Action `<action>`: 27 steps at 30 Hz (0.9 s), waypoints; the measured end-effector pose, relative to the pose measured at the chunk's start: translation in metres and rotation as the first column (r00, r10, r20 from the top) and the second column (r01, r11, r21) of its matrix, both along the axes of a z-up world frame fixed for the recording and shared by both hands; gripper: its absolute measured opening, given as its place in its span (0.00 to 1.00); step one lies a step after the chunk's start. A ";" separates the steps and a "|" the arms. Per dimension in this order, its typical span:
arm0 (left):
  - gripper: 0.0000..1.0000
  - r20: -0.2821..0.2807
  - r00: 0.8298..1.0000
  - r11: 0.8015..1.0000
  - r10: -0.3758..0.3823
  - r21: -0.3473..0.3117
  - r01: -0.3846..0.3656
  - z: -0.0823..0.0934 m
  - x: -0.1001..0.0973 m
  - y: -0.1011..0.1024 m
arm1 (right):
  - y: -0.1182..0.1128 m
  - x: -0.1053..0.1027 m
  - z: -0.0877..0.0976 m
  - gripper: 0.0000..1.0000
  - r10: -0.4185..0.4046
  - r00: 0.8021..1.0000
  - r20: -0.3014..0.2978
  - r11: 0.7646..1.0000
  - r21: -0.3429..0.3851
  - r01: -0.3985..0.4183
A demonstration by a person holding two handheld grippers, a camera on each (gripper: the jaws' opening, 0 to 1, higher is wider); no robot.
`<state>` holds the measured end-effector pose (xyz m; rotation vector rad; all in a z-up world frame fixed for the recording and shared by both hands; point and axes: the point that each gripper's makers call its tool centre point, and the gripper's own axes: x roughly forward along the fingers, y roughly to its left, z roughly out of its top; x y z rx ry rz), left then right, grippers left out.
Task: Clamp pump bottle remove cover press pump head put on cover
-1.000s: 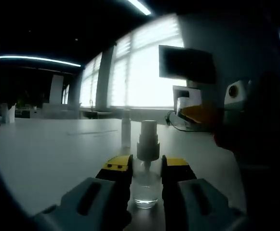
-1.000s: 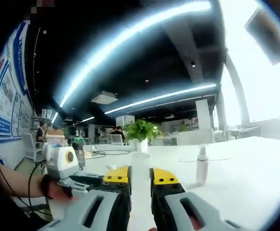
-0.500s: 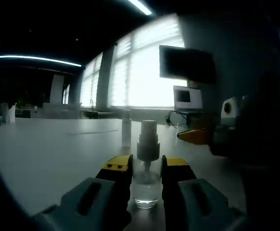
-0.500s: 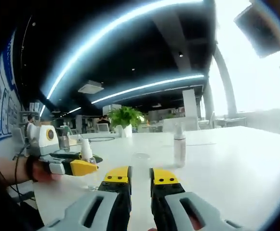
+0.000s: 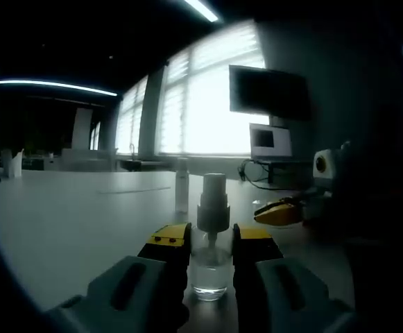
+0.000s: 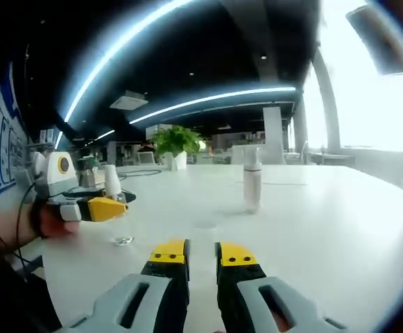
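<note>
My left gripper [image 5: 211, 237] is shut on a clear pump bottle [image 5: 210, 272] that stands upright on the white table [image 5: 69, 215]. Its white pump head [image 5: 213, 201] rises bare above the yellow jaw tips. In the right gripper view the same bottle [image 6: 123, 238] is at the left in the left gripper [image 6: 107, 208], with a hand behind it. My right gripper [image 6: 202, 251] is low over the table, jaws nearly together on a faint clear cover [image 6: 204, 225]. It also shows at the right, a little apart from the bottle, as the right gripper [image 5: 277, 211].
A second slim bottle [image 6: 252, 187] stands upright further out on the table, the same slim bottle [image 5: 181, 184] showing behind the pump head. A potted plant [image 6: 177, 142] is far back. A dark screen [image 5: 268, 90] hangs by bright windows. Cables [image 5: 253, 182] lie at the table's far side.
The right gripper has dropped lower and drawn away from the pump head, and its view has tipped down toward the table. The left gripper and the bottle have stayed still.
</note>
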<state>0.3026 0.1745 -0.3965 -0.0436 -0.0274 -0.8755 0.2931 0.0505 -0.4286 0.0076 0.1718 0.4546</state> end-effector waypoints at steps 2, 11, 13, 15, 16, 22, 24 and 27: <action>0.15 0.000 1.000 1.000 0.001 0.000 -0.001 0.000 -0.001 0.000 | 0.002 -0.001 -0.003 0.10 0.007 1.000 -0.024 1.000 0.001 -0.007; 0.15 0.001 1.000 1.000 0.001 0.001 -0.001 0.001 -0.001 -0.001 | 0.002 -0.001 -0.009 0.10 0.007 1.000 -0.028 0.997 -0.073 -0.009; 0.15 0.001 1.000 1.000 0.002 0.001 -0.002 0.001 -0.001 -0.001 | 0.003 -0.002 -0.010 0.10 0.008 1.000 -0.030 0.997 -0.078 -0.010; 0.15 0.002 1.000 1.000 0.003 0.001 -0.003 0.002 -0.001 -0.001 | 0.002 0.000 -0.011 0.10 0.005 1.000 -0.030 0.997 -0.079 -0.007; 0.15 0.001 1.000 1.000 0.003 0.001 -0.003 0.002 -0.001 -0.001 | 0.001 0.001 -0.011 0.10 0.001 1.000 -0.030 0.997 -0.079 -0.004; 0.15 0.001 1.000 1.000 0.003 0.001 -0.003 0.001 0.000 0.000 | 0.002 0.000 -0.013 0.10 0.002 1.000 -0.024 0.994 -0.108 -0.004; 0.15 0.000 1.000 1.000 0.004 0.001 -0.004 0.001 0.000 0.000 | 0.000 0.001 -0.014 0.10 -0.005 1.000 -0.025 0.993 -0.119 0.002; 0.15 0.000 1.000 1.000 0.007 0.000 -0.007 0.001 0.000 0.001 | -0.002 0.002 -0.014 0.10 -0.010 1.000 -0.024 0.993 -0.120 0.007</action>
